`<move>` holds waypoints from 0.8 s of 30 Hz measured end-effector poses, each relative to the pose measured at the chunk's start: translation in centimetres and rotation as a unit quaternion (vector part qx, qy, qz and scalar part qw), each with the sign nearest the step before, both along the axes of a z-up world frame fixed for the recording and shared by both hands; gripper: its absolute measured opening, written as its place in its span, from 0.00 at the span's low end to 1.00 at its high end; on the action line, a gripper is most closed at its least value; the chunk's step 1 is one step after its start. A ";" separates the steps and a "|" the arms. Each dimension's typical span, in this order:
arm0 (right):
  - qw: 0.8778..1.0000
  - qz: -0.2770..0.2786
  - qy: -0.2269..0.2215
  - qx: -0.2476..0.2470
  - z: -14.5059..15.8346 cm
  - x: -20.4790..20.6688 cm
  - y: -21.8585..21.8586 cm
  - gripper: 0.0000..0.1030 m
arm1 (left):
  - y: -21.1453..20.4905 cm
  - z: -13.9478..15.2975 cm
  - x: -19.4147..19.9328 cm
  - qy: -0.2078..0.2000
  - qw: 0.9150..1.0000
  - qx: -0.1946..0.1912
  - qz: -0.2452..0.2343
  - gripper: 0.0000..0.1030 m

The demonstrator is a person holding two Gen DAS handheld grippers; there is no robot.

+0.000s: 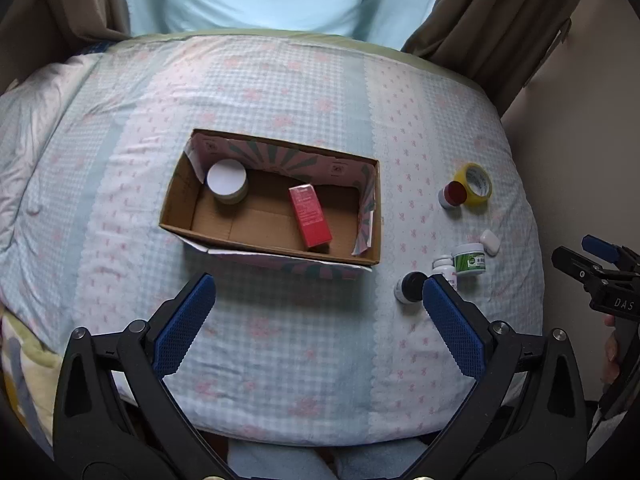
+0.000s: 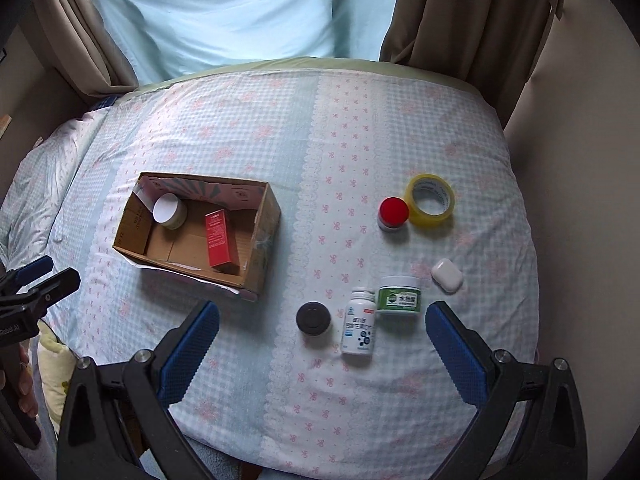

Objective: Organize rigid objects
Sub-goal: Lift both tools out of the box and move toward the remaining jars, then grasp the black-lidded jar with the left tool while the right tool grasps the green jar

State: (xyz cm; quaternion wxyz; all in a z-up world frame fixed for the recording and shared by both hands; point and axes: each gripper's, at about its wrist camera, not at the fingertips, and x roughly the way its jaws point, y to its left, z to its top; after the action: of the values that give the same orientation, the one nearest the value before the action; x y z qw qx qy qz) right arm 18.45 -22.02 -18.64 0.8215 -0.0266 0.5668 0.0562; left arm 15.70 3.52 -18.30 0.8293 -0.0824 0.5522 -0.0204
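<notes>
Open cardboard box (image 2: 264, 236) on the bedspread (image 2: 360, 140), already holding a red carton (image 2: 218, 240) and white-lidded jar (image 2: 169, 210). Right of it, loose bottles (image 2: 359, 322) and tape roll (image 2: 431, 199) awaiting sorting. Left gripper (image 1: 318, 316) and right gripper (image 2: 322, 340) — both spread wide, empty, hovering near the bed's edge.

Left wrist view: white pill bottle (image 1: 443, 265) mostly hidden behind the left gripper's (image 1: 318, 300) blue pad; black-lidded jar (image 1: 409, 287) partly covered too. Right gripper (image 1: 592, 272) cut off by the frame edge. Right wrist view: print on the red box (image 2: 218, 236) too small to read. Bed (image 2: 280, 128) edges cropped in both.
</notes>
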 end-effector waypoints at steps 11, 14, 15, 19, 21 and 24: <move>0.999 -0.039 0.015 0.023 -3.5 0.1 -8.8 1.00 | -7.0 -4.7 -1.5 0.019 0.999 0.017 -0.023 1.00; 0.998 -0.057 0.024 0.032 -5.5 0.2 -10.3 1.00 | -8.5 -6.8 -1.2 0.021 0.999 0.027 -0.038 1.00; 0.997 -0.063 0.027 0.037 -6.2 0.2 -10.8 1.00 | -9.0 -7.6 -1.1 0.022 0.998 0.029 -0.042 1.00; 0.995 -0.078 0.039 0.047 -9.1 0.3 -12.4 1.00 | -11.0 -11.1 -1.3 0.027 0.997 0.032 -0.059 1.00; 0.994 -0.085 0.043 0.052 -10.6 0.3 -13.1 1.00 | -12.0 -13.1 -1.7 0.031 0.997 0.032 -0.070 1.00; 0.992 -0.098 0.050 0.059 -12.7 0.2 -13.9 1.00 | -13.3 -16.2 -2.5 0.034 0.995 0.031 -0.088 1.00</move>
State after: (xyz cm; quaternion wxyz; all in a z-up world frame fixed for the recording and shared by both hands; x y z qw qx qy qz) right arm 18.64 -35.92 -31.31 0.7940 0.0806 0.6025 0.0104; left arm 13.18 -9.81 -34.48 0.8072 -0.0081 0.5856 -0.0732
